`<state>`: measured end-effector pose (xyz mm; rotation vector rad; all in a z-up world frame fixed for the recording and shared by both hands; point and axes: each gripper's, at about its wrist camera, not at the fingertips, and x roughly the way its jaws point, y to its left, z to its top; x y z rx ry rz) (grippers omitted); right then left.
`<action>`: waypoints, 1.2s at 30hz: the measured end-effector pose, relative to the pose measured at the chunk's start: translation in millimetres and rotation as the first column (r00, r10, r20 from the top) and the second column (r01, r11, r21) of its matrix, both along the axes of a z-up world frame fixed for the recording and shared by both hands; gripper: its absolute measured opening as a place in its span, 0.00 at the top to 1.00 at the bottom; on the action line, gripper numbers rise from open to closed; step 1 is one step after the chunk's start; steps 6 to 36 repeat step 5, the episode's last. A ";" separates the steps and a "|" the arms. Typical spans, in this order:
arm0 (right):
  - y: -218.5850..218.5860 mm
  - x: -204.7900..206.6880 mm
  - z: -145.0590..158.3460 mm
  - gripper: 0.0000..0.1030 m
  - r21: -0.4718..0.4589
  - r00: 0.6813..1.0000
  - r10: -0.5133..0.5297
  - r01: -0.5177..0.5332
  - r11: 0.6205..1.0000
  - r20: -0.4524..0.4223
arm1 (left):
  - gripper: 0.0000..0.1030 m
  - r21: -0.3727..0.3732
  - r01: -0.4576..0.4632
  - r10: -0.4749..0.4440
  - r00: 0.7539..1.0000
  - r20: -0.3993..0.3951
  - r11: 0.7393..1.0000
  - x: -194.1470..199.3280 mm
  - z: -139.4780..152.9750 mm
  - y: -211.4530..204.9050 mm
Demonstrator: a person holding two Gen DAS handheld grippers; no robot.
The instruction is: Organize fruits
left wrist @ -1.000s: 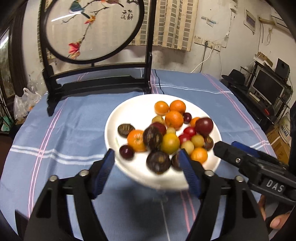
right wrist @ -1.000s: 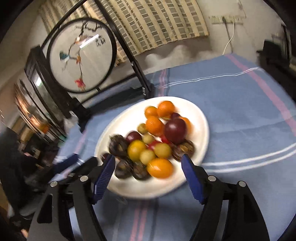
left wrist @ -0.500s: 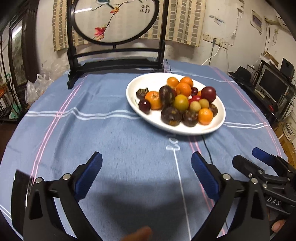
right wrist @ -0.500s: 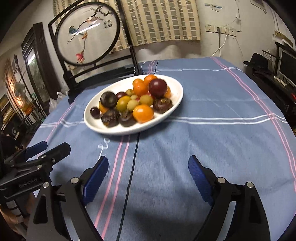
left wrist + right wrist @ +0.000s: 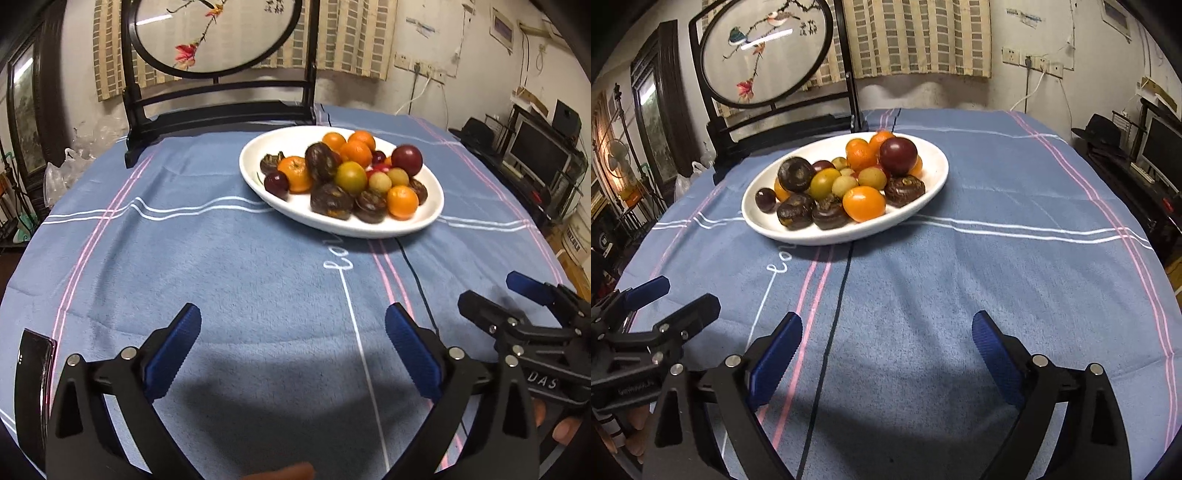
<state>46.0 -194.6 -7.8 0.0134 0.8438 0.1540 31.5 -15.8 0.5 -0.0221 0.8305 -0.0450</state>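
A white oval plate (image 5: pixel 424 227) (image 5: pixel 931 184) stands on the blue tablecloth, piled with several mixed fruits: oranges (image 5: pixel 295 173) (image 5: pixel 863 203), dark purple mangosteens (image 5: pixel 330 201) (image 5: pixel 796 173), a dark red plum (image 5: pixel 406 159) (image 5: pixel 898 150) and small yellow-green fruits (image 5: pixel 845 185). My left gripper (image 5: pixel 291 332) is open and empty, low over the cloth well in front of the plate. My right gripper (image 5: pixel 886 336) is open and empty, also near the front. Each gripper shows in the other's view, the right one (image 5: pixel 517 306) and the left one (image 5: pixel 665 306).
A dark wooden stand with a round embroidered screen (image 5: pixel 218 92) (image 5: pixel 768 55) stands behind the plate. A dark phone-like slab (image 5: pixel 33 373) lies at the left table edge. Shelves and monitors (image 5: pixel 543 155) stand off the table to the right.
Both grippers have pulled back from the plate toward the near table edge and lowered. The plate with fruits now sits farther away. Both stay open and empty.
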 end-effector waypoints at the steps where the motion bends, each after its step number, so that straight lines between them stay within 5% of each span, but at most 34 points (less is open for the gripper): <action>1: -0.5 0.2 -0.6 0.09 -0.001 1.000 -0.005 0.005 1.000 -0.002 | 0.05 0.002 -0.002 0.002 1.000 -0.003 1.000 -0.4 -0.9 -0.3; 36: -3.4 0.3 -1.0 0.06 -0.009 1.000 -0.022 0.022 1.000 -0.009 | 0.05 0.009 -0.010 0.010 1.000 -0.011 1.000 0.3 -2.8 -0.5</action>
